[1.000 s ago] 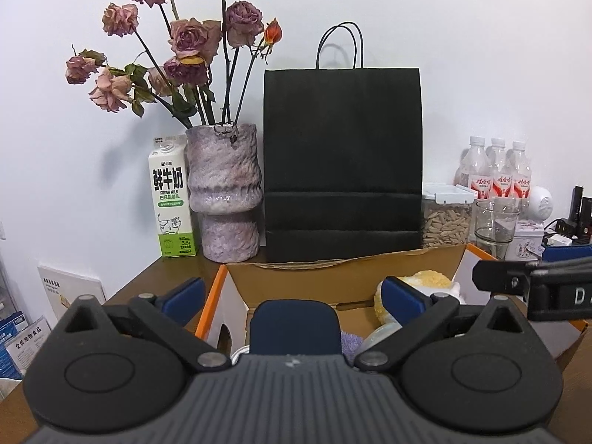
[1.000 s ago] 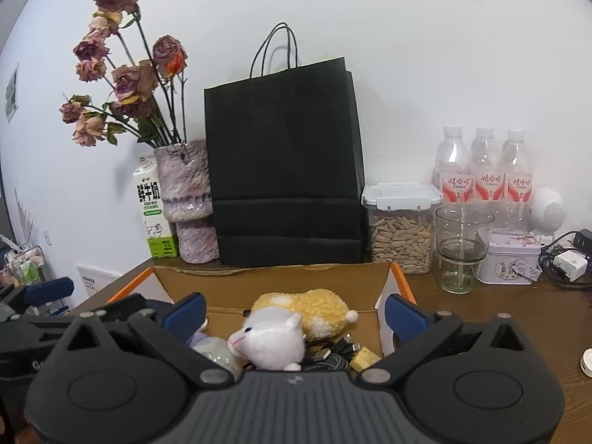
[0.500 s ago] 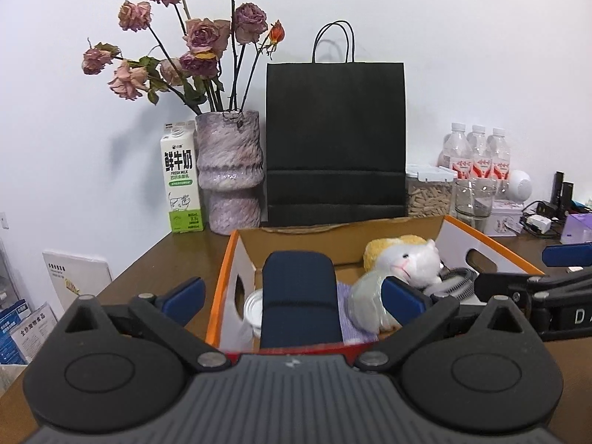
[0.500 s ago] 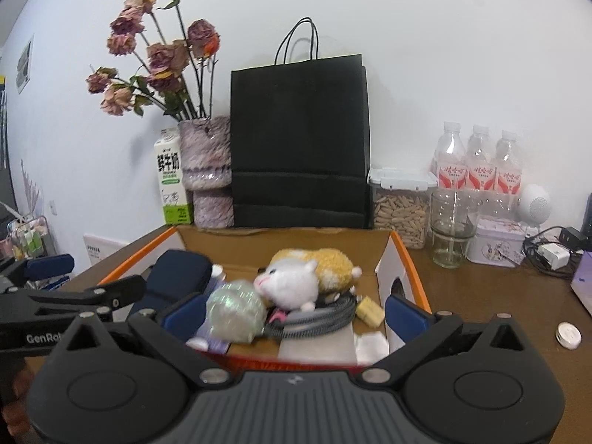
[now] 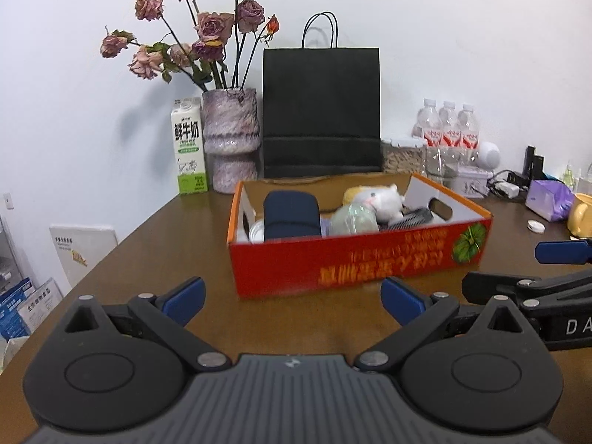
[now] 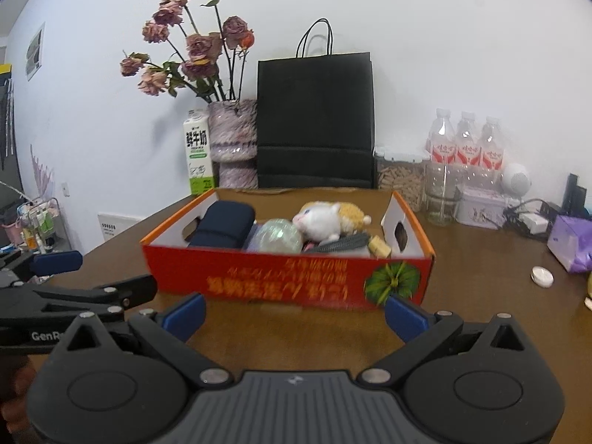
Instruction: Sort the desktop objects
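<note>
Two grippers hang low over the near part of the table (image 5: 155, 244), side by side and both facing the red cardboard box (image 5: 370, 262), whose long printed side runs across in front of them. The left gripper (image 5: 292, 296) has its blue-tipped fingers (image 5: 185, 294) spread wide with nothing between them; the right gripper (image 6: 294, 312) is spread just as wide and equally empty. The box stands ahead of both, apart from the fingertips, toward the middle of the table, with its far side near the black paper bag (image 5: 321, 111) at the back edge.

Inside the box, from its left end to its right: a navy roll (image 5: 291, 214), a pale translucent ball (image 5: 354, 218), a white plush toy (image 5: 386, 199) lying against a yellow plush (image 6: 353, 212), and a grey braided cable (image 6: 342, 244) beside a small tan block (image 6: 379, 248). The navy roll lies with its long axis running from the near wall to the far wall, so it points along the left gripper's line of reach, and that gripper looks the nearer of the two to it. The plush pair and cable sit toward the box's right end, closer to the right gripper.

Loose things remain at the table's right edge: a small white round cap (image 6: 542, 276) and a purple tissue pack (image 6: 571, 242), both well apart from the box and on the right gripper's side. I judge any pick there falls to the right
</note>
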`<state>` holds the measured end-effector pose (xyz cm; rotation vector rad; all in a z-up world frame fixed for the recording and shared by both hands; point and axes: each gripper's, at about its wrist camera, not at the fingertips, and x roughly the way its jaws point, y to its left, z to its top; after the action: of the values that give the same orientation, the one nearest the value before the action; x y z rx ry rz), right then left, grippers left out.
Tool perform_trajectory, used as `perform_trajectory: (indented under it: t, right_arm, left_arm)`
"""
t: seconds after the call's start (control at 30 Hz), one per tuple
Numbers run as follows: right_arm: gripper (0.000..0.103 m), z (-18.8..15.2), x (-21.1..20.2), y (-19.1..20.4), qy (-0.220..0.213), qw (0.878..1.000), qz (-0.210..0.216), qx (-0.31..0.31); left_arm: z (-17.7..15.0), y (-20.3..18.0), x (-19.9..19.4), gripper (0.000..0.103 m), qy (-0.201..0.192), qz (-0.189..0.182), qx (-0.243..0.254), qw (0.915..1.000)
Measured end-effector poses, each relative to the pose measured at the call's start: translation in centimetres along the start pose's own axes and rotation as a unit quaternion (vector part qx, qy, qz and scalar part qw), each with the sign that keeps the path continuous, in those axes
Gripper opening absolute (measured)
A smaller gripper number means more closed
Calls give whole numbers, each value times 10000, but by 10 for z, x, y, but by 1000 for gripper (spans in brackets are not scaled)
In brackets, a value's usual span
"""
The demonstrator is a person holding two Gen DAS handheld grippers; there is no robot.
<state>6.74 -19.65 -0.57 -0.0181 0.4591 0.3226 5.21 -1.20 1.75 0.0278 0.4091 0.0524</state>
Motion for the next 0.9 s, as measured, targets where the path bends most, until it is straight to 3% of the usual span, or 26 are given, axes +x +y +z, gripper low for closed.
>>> perform_trajectory:
  t: [0.4, 0.9]
  right_arm:
    - [103, -46, -43, 17, 255, 9994, -16, 254]
    - [103, -52, -55, 23, 286, 9994, -73, 185]
  left_arm:
    - [-35, 4, -45, 103, 244, 108, -116, 9996]
    - [-39, 3, -56, 103, 243, 171, -38, 9996]
